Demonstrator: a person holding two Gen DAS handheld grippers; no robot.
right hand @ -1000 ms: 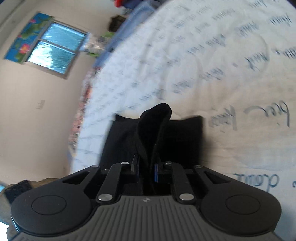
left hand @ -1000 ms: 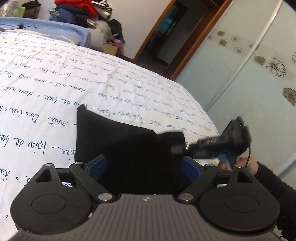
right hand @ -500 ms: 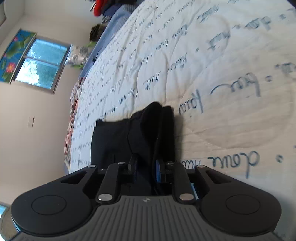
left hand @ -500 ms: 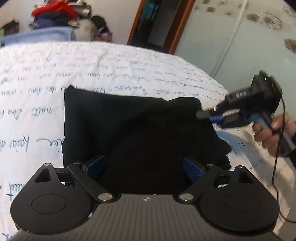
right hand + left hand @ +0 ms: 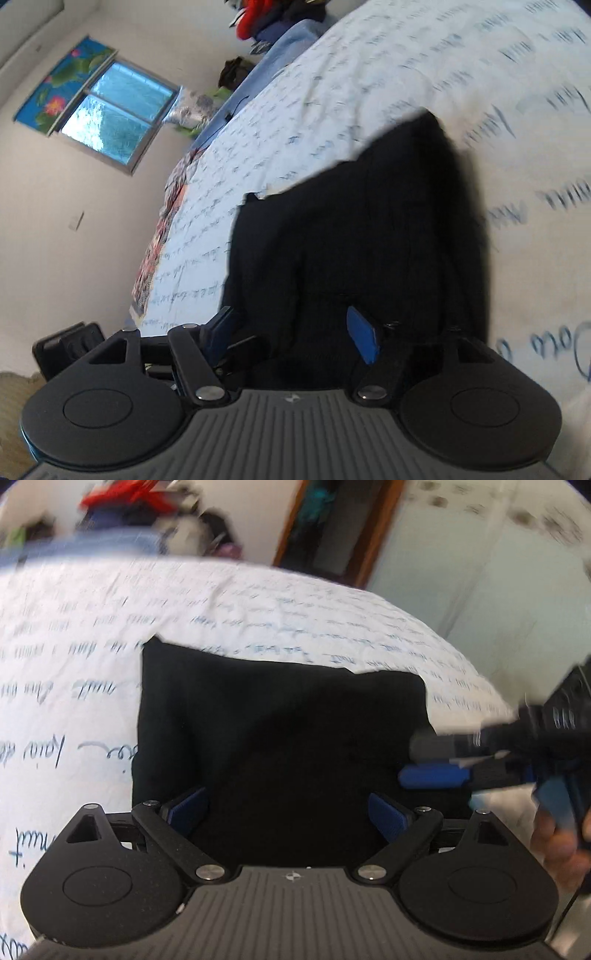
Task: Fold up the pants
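While both claws are opening empty, soft black pants [image 5: 280, 734] lie squarely folded.

- The left gripper [image 5: 288, 810] has a ribbed grey body, two round black discs, black linkage arms with silver screws, blue pads.
- The right gripper [image 5: 293, 332] looks the same.

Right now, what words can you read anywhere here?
"Dou": blue handwriting on the bed cover, cut off at the picture's edge.
"nuit": probably, on the same cover in the left wrist view, slightly blurred.
All the other handwritten lines: too blurred to read.
Nothing else shows readable writing.
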